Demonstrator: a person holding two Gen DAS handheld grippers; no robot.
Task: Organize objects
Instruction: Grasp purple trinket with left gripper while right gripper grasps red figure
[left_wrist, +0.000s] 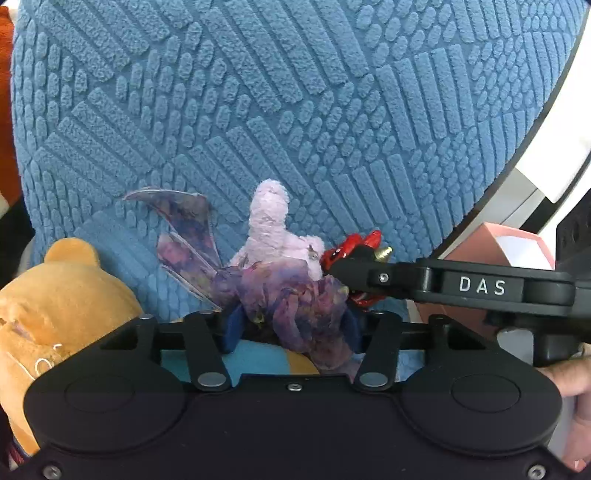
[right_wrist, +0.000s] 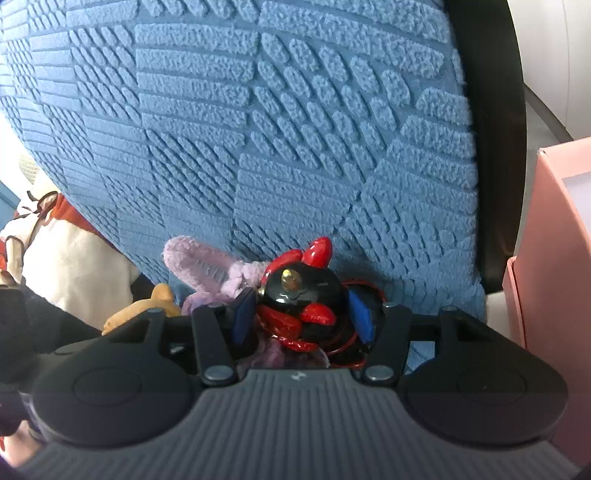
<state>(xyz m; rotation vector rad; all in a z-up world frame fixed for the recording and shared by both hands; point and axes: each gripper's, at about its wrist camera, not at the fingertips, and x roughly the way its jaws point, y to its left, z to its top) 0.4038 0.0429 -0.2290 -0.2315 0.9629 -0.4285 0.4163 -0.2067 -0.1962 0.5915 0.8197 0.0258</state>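
Observation:
My left gripper (left_wrist: 291, 325) is shut on a purple plush toy (left_wrist: 280, 266) with a translucent purple wing (left_wrist: 184, 236), held against a blue textured cushion (left_wrist: 258, 110). My right gripper (right_wrist: 301, 317) is shut on a black and red figurine (right_wrist: 303, 295). In the left wrist view the right gripper's black finger (left_wrist: 354, 273) reaches in from the right and the figurine (left_wrist: 351, 245) touches the plush. The plush's pale purple ear (right_wrist: 199, 266) shows just left of the figurine in the right wrist view.
An orange plush bear (left_wrist: 55, 295) lies at lower left, touching the cushion. A pink box (right_wrist: 557, 240) stands at the right, next to a black chair frame (right_wrist: 495, 147). A white and red plush (right_wrist: 74, 258) sits at the left.

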